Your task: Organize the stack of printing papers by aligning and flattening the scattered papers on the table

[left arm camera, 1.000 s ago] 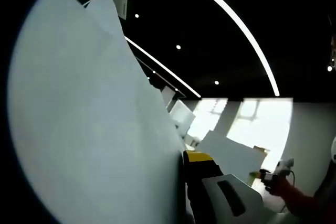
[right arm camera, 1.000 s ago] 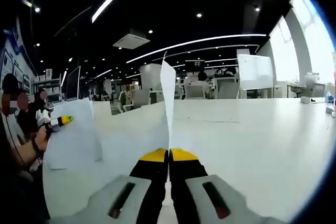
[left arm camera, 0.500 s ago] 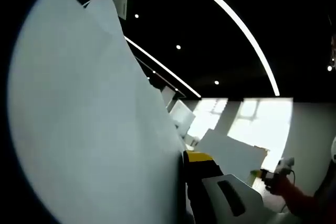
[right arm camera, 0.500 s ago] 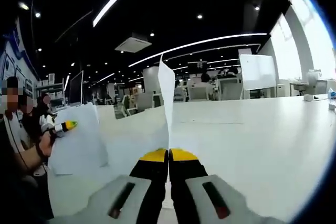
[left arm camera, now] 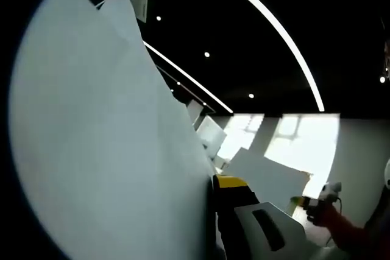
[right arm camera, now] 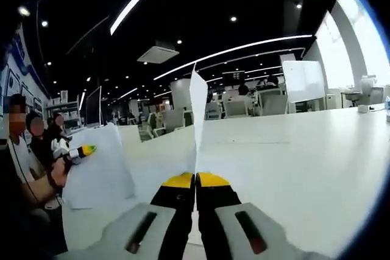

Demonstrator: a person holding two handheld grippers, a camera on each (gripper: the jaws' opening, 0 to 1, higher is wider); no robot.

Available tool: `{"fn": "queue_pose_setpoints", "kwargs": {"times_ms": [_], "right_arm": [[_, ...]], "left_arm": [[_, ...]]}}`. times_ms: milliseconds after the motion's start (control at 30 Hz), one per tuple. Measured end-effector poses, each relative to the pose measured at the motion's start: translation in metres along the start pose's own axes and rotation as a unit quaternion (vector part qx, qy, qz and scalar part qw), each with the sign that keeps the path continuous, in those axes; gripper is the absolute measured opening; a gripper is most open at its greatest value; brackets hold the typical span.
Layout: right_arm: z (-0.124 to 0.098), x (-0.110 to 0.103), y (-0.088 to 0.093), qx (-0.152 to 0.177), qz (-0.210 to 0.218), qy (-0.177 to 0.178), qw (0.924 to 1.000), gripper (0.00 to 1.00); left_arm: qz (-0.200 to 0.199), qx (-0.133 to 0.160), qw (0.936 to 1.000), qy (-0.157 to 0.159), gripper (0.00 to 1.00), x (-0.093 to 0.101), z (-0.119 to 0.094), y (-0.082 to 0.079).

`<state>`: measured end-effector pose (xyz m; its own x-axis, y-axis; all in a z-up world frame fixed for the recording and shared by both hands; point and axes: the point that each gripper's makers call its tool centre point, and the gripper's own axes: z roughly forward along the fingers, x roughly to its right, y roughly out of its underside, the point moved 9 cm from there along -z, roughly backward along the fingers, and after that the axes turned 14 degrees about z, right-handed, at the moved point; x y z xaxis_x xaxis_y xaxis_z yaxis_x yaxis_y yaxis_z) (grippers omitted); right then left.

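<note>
Jaws of the right gripper (right arm camera: 196, 178) stood pressed together in the right gripper view, their yellow tips meeting on the lower edge of a sheet of paper (right arm camera: 197, 120). That sheet rose nearly edge-on from between the tips, a thin white blade with its top corner against the dark ceiling. Beyond it lay the broad white table (right arm camera: 292, 162), bare on the right side.

At the left of that view the left gripper (right arm camera: 85, 150), yellow-tipped and held in a person's hand (right arm camera: 58, 175), sat at the upper left corner of a second sheet (right arm camera: 97, 172) that stood tilted above the table. The tips looked closed on that corner, though they were small there.

The left gripper view gave the near side of this. The second sheet (left arm camera: 103, 150) covered the whole left half, close to the lens, and hid one jaw completely. The other jaw, black with a yellow tip, rose along the sheet's right edge and lay against it, so the clamp on the paper was likely but could not be fully seen. Farther right, the right gripper (left arm camera: 303, 201) showed small, in a hand with a red sleeve (left arm camera: 347, 235), holding the first sheet (left arm camera: 265, 178) broadside before bright windows (left arm camera: 298, 144).
</note>
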<state>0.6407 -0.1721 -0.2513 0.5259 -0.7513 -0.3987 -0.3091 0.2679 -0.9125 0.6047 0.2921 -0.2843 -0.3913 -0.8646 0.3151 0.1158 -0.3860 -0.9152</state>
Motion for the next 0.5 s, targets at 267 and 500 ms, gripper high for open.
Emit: {"fn": "queue_pose_setpoints", "kwargs": {"times_ms": [267,500], "right_arm": [[0.003,-0.006,-0.001,0.003,0.008,-0.013,0.9999,0.00],[0.005,-0.011,-0.001,0.004,0.012,-0.021,0.9997,0.00]], "left_arm": [[-0.001,0.001,1.0000,0.000,0.10,0.000,0.001,0.000],[-0.001,0.001,1.0000,0.001,0.10,0.001,0.000,0.000]]}}
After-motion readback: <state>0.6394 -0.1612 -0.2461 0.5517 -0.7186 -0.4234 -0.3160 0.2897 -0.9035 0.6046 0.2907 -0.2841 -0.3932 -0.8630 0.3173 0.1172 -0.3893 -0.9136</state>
